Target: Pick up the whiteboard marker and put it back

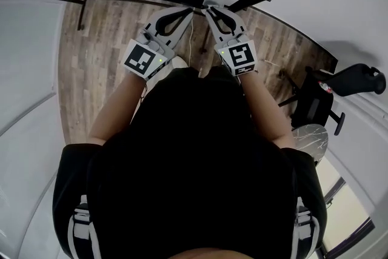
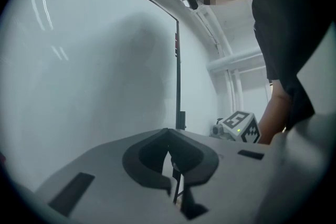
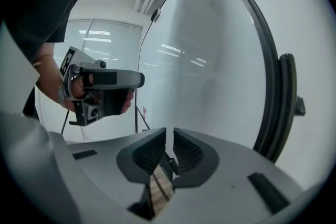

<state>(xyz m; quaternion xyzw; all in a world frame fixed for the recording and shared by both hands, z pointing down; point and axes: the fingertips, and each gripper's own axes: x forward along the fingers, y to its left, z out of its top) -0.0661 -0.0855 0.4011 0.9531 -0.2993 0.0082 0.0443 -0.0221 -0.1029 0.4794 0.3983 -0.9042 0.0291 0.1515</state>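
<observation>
Left tongs (image 1: 189, 10), right tongs (image 1: 208, 8) held forward, tips close, facing whiteboard (image 3: 210, 60).

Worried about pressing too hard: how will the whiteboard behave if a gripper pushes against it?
The whiteboard, a dark-framed flat panel, probably stays stiff rather than flexing. Its glossy face shows bright reflections, so a jaw pressed against it would likely slide.

Whiteboard (image 2: 89, 60) edges cropped, chair (image 1: 313, 103) perhaps half-hidden
</observation>
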